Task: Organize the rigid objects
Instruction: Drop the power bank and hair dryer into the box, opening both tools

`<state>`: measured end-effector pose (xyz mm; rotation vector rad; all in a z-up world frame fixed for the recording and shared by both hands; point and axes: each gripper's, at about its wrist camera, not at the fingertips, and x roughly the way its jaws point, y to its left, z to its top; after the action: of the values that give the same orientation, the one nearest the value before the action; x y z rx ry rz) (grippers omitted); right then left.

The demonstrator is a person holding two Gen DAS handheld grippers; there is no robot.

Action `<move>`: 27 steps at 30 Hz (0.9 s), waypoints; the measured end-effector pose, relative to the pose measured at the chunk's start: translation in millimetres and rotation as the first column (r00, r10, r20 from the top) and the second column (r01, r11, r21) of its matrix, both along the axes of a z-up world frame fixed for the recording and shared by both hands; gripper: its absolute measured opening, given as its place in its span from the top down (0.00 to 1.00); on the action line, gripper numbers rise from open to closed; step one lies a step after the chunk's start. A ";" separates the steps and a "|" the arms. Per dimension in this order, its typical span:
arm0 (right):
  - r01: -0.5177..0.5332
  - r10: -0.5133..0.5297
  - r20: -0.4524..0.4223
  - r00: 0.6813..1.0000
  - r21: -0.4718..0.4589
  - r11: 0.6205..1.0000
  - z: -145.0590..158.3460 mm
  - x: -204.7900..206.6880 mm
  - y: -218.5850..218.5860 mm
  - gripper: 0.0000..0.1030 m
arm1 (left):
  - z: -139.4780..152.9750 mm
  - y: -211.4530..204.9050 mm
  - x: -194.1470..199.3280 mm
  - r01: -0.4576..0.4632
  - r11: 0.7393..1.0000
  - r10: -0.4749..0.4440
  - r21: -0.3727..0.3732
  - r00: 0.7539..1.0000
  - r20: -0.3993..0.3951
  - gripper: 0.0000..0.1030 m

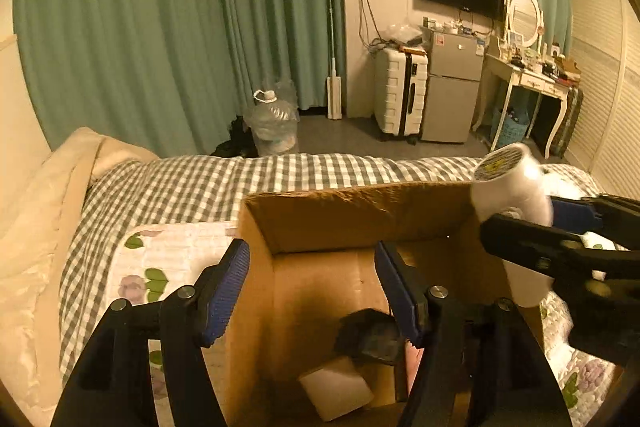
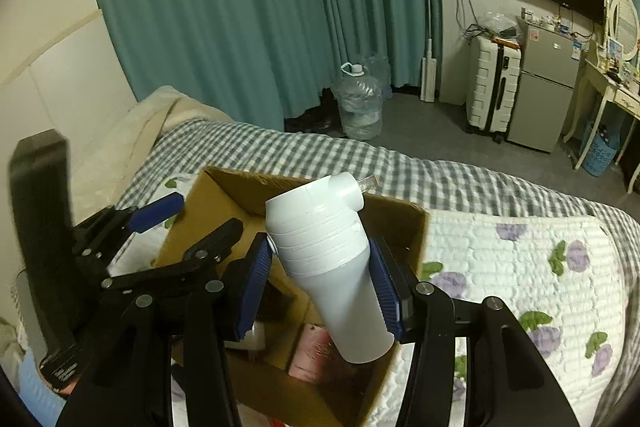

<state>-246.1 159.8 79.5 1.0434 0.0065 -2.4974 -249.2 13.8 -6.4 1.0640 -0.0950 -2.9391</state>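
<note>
Right gripper (image 2: 320,287) clamped on a white plastic canister (image 2: 328,267), blue pads (image 2: 256,287) pressing both sides, tilted above the cardboard box's (image 2: 404,227) right edge, left gripper (image 1: 312,291) spread wide and empty over the box's left wall, box on the floral quilt (image 2: 520,259), checked bedspread (image 1: 200,183) beneath.

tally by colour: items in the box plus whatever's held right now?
White: 2, the bottle held in the right gripper above the cardboard box, and a white block on the box floor.
Black: 1, a dark object in the box, too blurred to name.
Pink: 1, a pink item in the box.
Total: 4. Left gripper holds nothing, jaws open.
</note>
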 end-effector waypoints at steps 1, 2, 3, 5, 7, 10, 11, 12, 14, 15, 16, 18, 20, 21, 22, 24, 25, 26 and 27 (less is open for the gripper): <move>-0.001 0.001 0.001 1.000 0.005 1.000 -1.0 -1.3 -2.4 0.52 | 2.1 -3.4 2.4 -0.005 1.000 0.005 0.004 1.000 -0.001 0.34; -0.003 0.003 0.007 1.000 0.010 1.000 -3.2 -3.8 -5.5 0.52 | 5.3 -7.2 7.2 -0.012 1.000 0.012 0.007 1.000 -0.004 0.34; -0.005 0.005 0.019 1.000 0.013 1.000 -6.8 -7.5 -8.9 0.52 | 6.8 -9.8 9.4 -0.023 1.000 0.023 0.003 1.000 -0.007 0.34; -0.003 0.002 0.043 0.999 0.018 1.000 -13.7 -12.8 -13.4 0.51 | 12.4 -13.7 20.5 -0.028 1.000 0.028 -0.001 0.999 -0.019 0.34; 0.023 -0.026 0.061 0.998 0.045 0.999 -18.8 -14.7 -16.8 0.48 | 18.6 -16.4 30.5 -0.026 1.000 0.026 -0.011 0.999 -0.024 0.34; 0.058 -0.062 0.045 0.997 0.087 0.994 -11.1 -1.8 -17.4 0.28 | 31.5 -21.0 50.3 -0.045 0.998 0.044 -0.036 0.998 -0.041 0.33; 0.061 -0.065 0.038 0.997 0.092 0.994 -8.4 2.6 -16.3 0.28 | 38.7 -24.2 60.7 -0.055 0.998 0.053 -0.039 0.997 -0.051 0.32; 0.066 -0.069 0.027 0.997 0.096 0.993 -0.4 11.5 -14.0 0.28 | 44.2 -26.7 69.7 -0.060 0.997 0.058 -0.039 0.997 -0.056 0.32; 0.073 -0.074 0.001 0.997 0.104 0.992 15.5 29.3 -8.0 0.27 | 55.8 -33.3 85.2 -0.064 0.997 0.062 -0.034 0.995 -0.074 0.32; 0.073 -0.072 -0.018 0.997 0.104 0.992 24.5 39.8 -5.0 0.24 | 61.7 -35.8 94.3 -0.067 0.997 0.065 -0.033 0.994 -0.084 0.31; 0.075 -0.072 -0.033 0.997 0.103 0.992 31.7 49.9 -3.2 0.23 | 67.9 -38.7 104.2 -0.073 0.997 0.069 -0.031 0.993 -0.096 0.30; 0.074 -0.068 -0.064 0.996 0.103 0.992 48.0 73.7 0.3 0.21 | 78.4 -43.2 124.4 -0.080 0.996 0.077 -0.025 0.990 -0.115 0.29; 0.065 -0.055 -0.097 0.994 0.106 0.992 61.2 101.2 3.0 0.17 | 85.1 -47.3 147.1 -0.082 0.996 0.080 -0.016 0.988 -0.130 0.29; 0.060 -0.048 -0.109 0.993 0.108 0.992 65.0 112.9 4.7 0.17 | 86.1 -48.6 155.3 -0.083 0.996 0.081 -0.013 0.988 -0.131 0.29; 0.055 -0.042 -0.119 0.992 0.110 0.992 67.8 124.3 6.3 0.17 | 85.4 -50.0 163.1 -0.085 0.996 0.083 -0.011 0.988 -0.131 0.29; 0.052 -0.038 -0.118 0.992 0.113 0.992 66.8 144.6 7.8 0.17 | 81.5 -49.4 174.6 -0.083 0.996 0.080 -0.014 0.989 -0.122 0.28; 0.049 -0.036 -0.113 0.993 0.114 0.992 64.0 151.3 8.2 0.17 | 78.7 -48.5 178.0 -0.083 0.996 0.081 -0.016 0.990 -0.118 0.28; 0.043 -0.030 -0.106 0.994 0.117 0.992 57.8 159.9 8.8 0.17 | 72.9 -46.8 183.3 -0.082 0.996 0.079 -0.019 0.991 -0.111 0.28; 0.042 -0.030 -0.101 0.994 0.122 0.992 51.8 165.4 8.9 0.17 | 68.1 -44.7 186.3 -0.082 0.996 0.079 -0.021 0.991 -0.105 0.28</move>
<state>-80.7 168.8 131.3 0.9748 0.1764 -2.6076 -62.9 -30.9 61.7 0.8877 -0.0851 -2.9057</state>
